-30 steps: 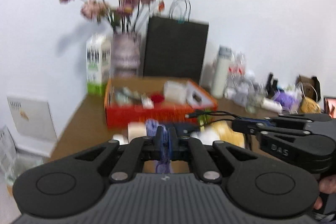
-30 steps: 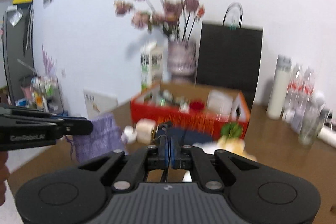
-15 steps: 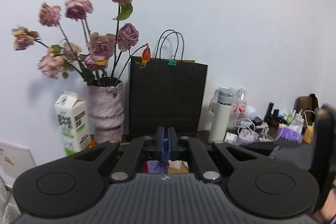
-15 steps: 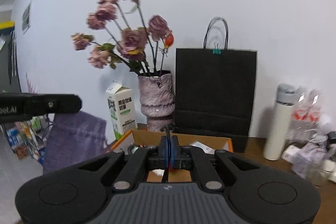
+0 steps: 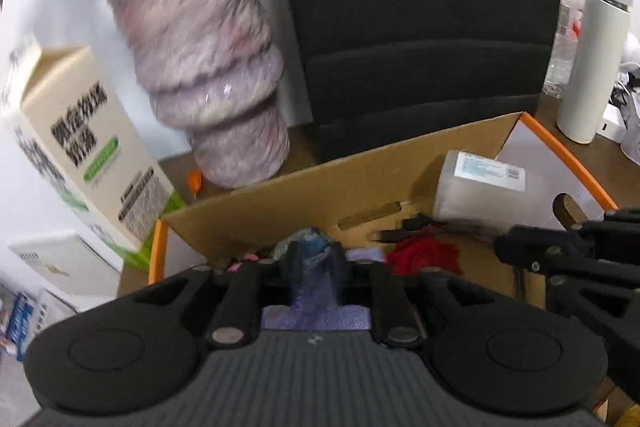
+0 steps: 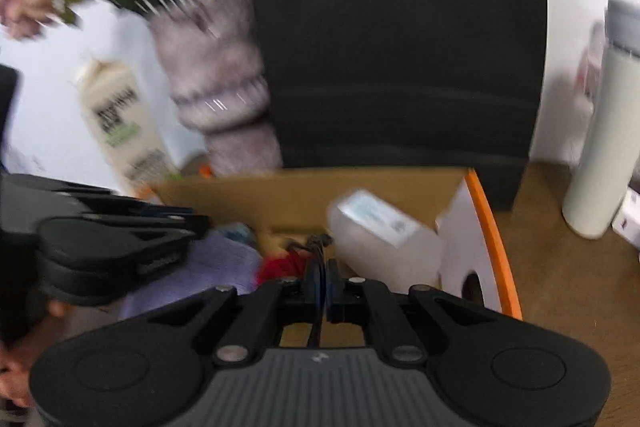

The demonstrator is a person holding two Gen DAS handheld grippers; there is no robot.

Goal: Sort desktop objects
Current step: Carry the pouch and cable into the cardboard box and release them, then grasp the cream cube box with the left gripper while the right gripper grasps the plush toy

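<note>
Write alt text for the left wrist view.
The left gripper, jaws opening with a purple cloth pouch between them, hangs over an open orange-rimmed cardboard box of small items. Behind stand a marbled vase, a milk carton and a black paper bag.

Two hand-held grippers angled downward, side by side

The left gripper tips steeply down, its jaws opening with purple cloth between them. The right gripper, just to its right, points down too, jaws nearly closed on a thin black cord. Fingers of the person's left hand show at the near left edge.
</note>
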